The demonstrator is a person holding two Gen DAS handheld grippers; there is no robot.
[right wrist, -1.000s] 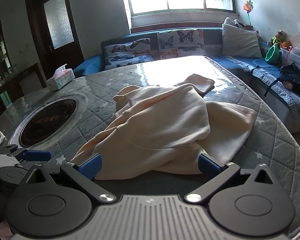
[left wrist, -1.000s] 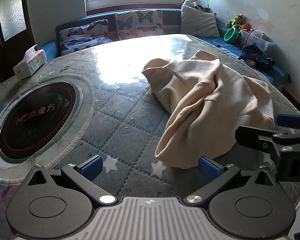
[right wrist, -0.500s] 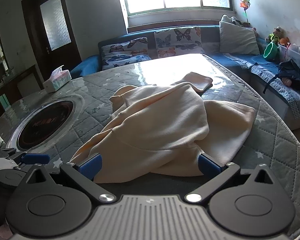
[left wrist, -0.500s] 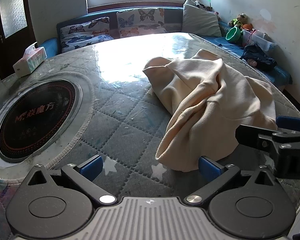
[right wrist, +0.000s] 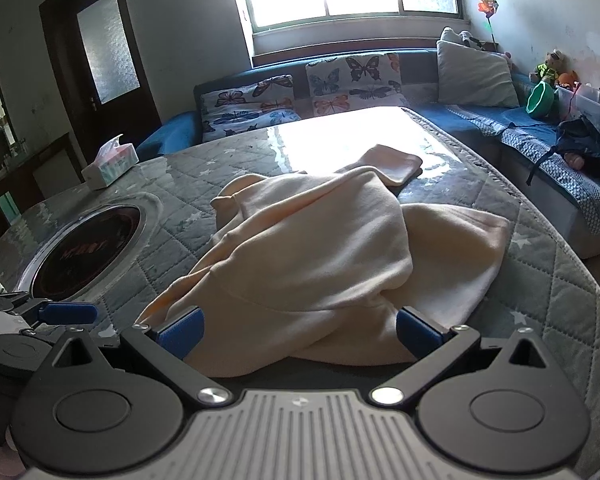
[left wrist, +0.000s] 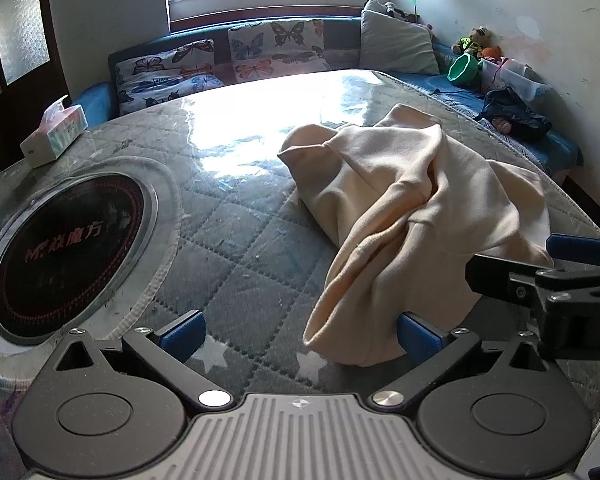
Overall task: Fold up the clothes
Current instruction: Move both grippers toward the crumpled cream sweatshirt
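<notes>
A cream sweatshirt [left wrist: 412, 216] lies crumpled in a heap on the quilted grey table [left wrist: 236, 248]. My left gripper [left wrist: 300, 334] is open at the heap's near left corner, its right pad against the cloth edge. In the right wrist view the sweatshirt [right wrist: 320, 252] fills the middle, one sleeve stretching toward the window. My right gripper [right wrist: 300, 330] is open, with the garment's near hem lying between its blue pads [right wrist: 180, 330]. Each gripper shows at the edge of the other's view.
A round black hotplate [left wrist: 68, 248] is set into the table at the left. A tissue box [left wrist: 54, 136] stands at the far left edge. A blue sofa with butterfly cushions [left wrist: 276, 52] rings the table; toys, a green bowl [left wrist: 463, 68] and dark clothes lie on it at right.
Both grippers have edged forward toward the sweatshirt, which now looks nearer and larger. The cloth itself has not moved. Both stay open.
</notes>
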